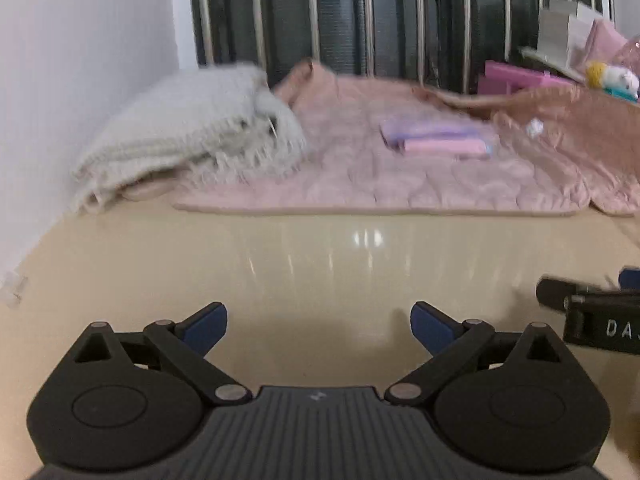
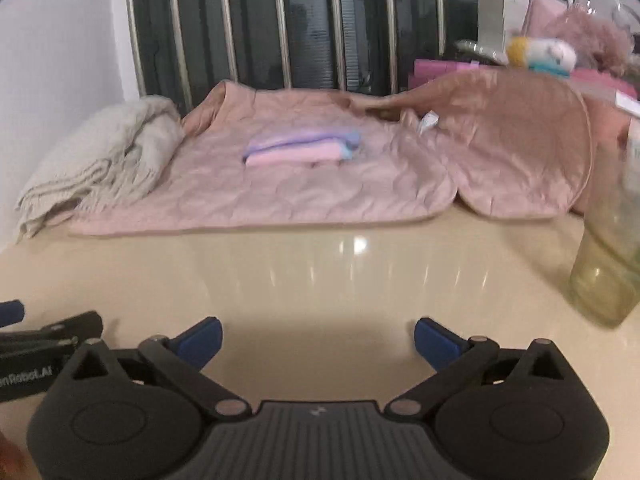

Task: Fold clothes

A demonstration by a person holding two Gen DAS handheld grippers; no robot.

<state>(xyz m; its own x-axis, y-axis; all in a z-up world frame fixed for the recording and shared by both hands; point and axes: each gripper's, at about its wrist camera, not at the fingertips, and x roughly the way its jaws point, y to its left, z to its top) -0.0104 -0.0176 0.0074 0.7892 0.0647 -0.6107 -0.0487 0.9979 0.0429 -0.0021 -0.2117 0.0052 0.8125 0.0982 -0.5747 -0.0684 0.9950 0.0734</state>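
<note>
1. Left gripper (image 1: 319, 326) hangs over the bare cream table (image 1: 320, 264), jaws spread wide, nothing between them.
2. Right gripper (image 2: 318, 340) the same: wide apart, empty, just beside the left one.
3. The folded clothes (image 2: 300, 148), pink under lilac, lie on the pink quilt (image 2: 224, 196) near the table's back edge, long axis running left to right.
4. Grey knit blanket (image 2: 92, 164) bunched at the back left corner.
5. Glass jar (image 2: 612, 264) stands at the right edge.

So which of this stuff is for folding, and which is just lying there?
For the folding job:
- folded pink and purple clothes
- pink quilted garment spread under them
- grey knitted blanket, bunched up at the left
- left hand-held gripper and right hand-held gripper, both open and empty

Just lying about:
- glass jar
- soft toy
- pink boxes
</note>
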